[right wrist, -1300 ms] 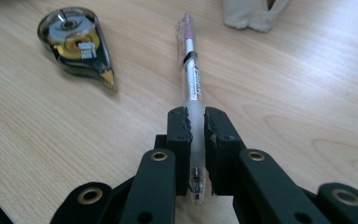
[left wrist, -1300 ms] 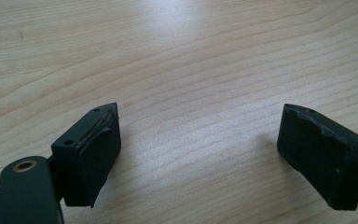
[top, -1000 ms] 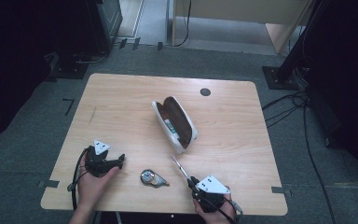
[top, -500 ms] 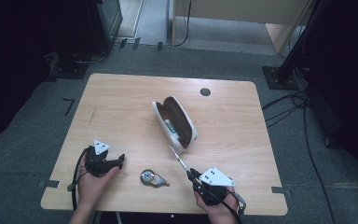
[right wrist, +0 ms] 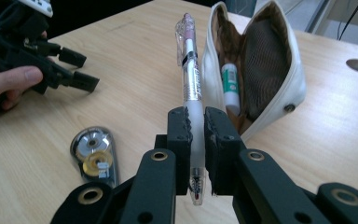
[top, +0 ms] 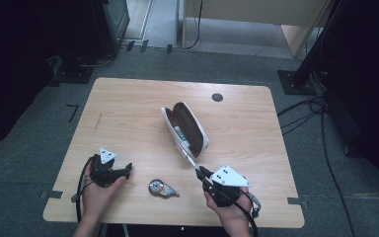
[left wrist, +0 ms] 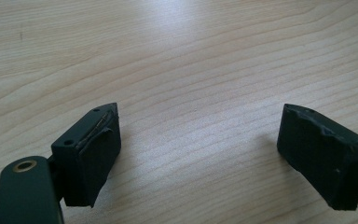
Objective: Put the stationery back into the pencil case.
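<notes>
The pen (right wrist: 189,84) is clamped near its lower end between the jaws of the right gripper (right wrist: 196,126), its clear barrel pointing away from the gripper toward the open white pencil case (right wrist: 279,88). In the high view the pen (top: 189,159) hangs clear of the bench (top: 128,98), its far tip just beside the near rim of the case (top: 202,143), not yet inside. A green-capped tube (right wrist: 230,84) already lies in the case's brown lining. So the pickup looks done; what remains, by my reading, is to carry the pen over the opening and let it go. A correction-tape dispenser (top: 161,188) lies on the bench between the hands, probably due to follow. The left gripper (top: 124,171) rests at the near left, jaws spread wide and empty.
</notes>
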`<state>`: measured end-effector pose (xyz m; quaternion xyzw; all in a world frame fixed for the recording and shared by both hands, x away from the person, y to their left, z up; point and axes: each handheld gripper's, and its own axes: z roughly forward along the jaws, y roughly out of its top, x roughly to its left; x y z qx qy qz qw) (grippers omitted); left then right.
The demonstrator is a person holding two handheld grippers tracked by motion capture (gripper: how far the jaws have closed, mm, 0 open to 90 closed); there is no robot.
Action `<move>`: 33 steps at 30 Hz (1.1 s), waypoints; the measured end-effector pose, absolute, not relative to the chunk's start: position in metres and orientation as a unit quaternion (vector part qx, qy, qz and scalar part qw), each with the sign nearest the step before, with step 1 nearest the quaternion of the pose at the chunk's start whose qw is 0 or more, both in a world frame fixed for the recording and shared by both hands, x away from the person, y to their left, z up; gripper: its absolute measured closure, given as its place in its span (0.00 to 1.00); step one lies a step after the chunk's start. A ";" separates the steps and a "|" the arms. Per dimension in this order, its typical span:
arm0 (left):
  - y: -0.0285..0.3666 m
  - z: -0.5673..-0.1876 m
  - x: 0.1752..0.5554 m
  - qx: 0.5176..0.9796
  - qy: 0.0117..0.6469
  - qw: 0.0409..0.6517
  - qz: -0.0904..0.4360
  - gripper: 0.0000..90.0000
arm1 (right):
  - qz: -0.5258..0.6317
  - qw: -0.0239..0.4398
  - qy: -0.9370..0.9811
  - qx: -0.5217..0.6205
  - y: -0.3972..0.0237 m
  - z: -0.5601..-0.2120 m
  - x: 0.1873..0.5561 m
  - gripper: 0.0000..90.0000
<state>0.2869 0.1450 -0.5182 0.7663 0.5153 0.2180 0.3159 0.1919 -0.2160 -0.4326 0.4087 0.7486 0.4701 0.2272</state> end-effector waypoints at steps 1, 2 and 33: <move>0.145 -0.518 0.287 0.767 0.515 0.316 0.218 0.15 | 0.470 0.230 0.748 0.408 -0.216 -0.431 0.194 0.91; 0.145 -0.518 0.287 0.766 0.515 0.316 0.218 0.15 | 0.471 0.233 0.748 0.406 -0.216 -0.429 0.196 0.91; 0.145 -0.518 0.287 0.769 0.512 0.315 0.216 0.15 | 0.448 0.258 0.739 0.432 -0.204 -0.420 0.285 0.91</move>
